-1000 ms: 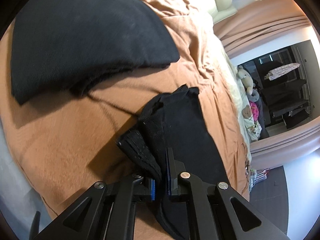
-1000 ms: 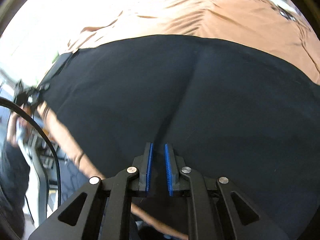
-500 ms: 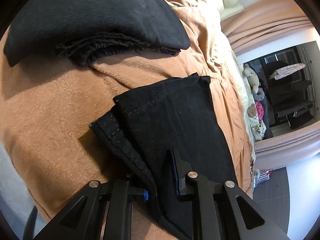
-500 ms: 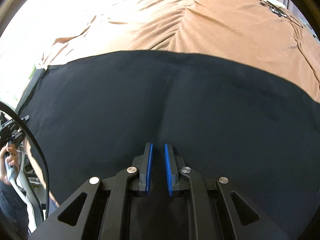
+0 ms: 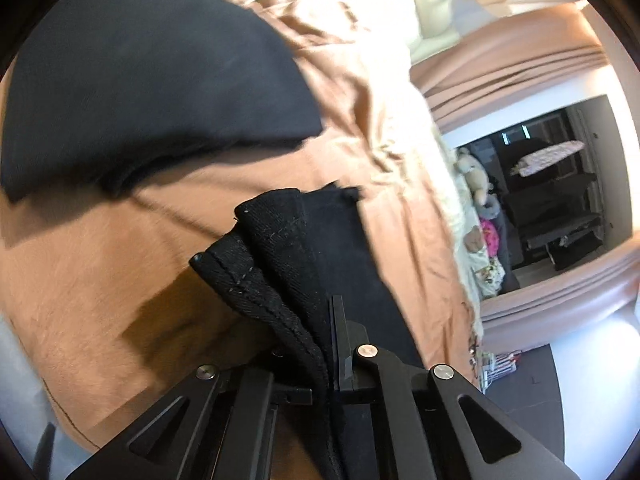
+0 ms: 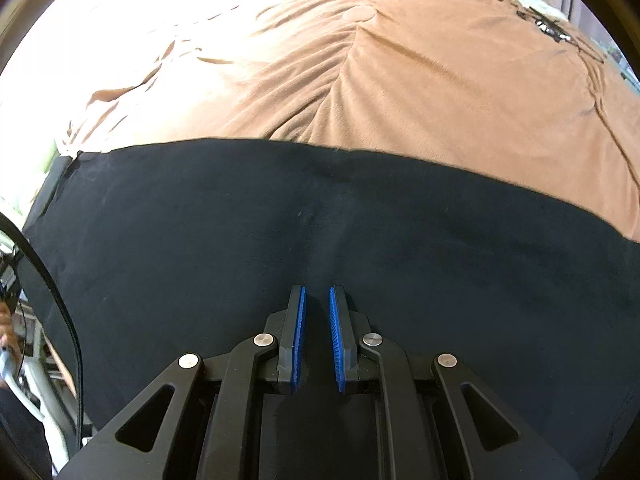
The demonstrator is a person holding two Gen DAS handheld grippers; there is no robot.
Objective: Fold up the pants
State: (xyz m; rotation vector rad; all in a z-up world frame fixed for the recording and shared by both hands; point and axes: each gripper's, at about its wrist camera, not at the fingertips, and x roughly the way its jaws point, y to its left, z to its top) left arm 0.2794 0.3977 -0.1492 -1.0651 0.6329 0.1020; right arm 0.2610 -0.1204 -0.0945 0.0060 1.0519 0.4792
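Black pants lie on a brown bedspread point(image 5: 100, 280). In the left wrist view a folded black part point(image 5: 152, 80) fills the upper left, and a stitched leg end point(image 5: 288, 240) bunches up in front of me. My left gripper point(image 5: 316, 312) has its jaws closing, with the leg's cloth pinched between them; the left finger is hidden by the cloth. In the right wrist view the pants point(image 6: 320, 220) spread flat across the lower half. My right gripper point(image 6: 317, 292) hangs over them, its blue pads a narrow slit apart with nothing between.
Creased brown bedspread point(image 6: 400, 80) stretches beyond the pants. Plush toys point(image 5: 476, 176) sit at the bed's far edge, with peach curtains point(image 5: 512, 64) and dark furniture point(image 5: 548, 236) behind. A black cable point(image 6: 60, 280) and a person's hand point(image 6: 6, 328) show at the left edge.
The left jaws widened over the flat leg end, then closed on it; the hem now stands bunched and raised. In the right view the pants have slid lower, showing more bedspread.
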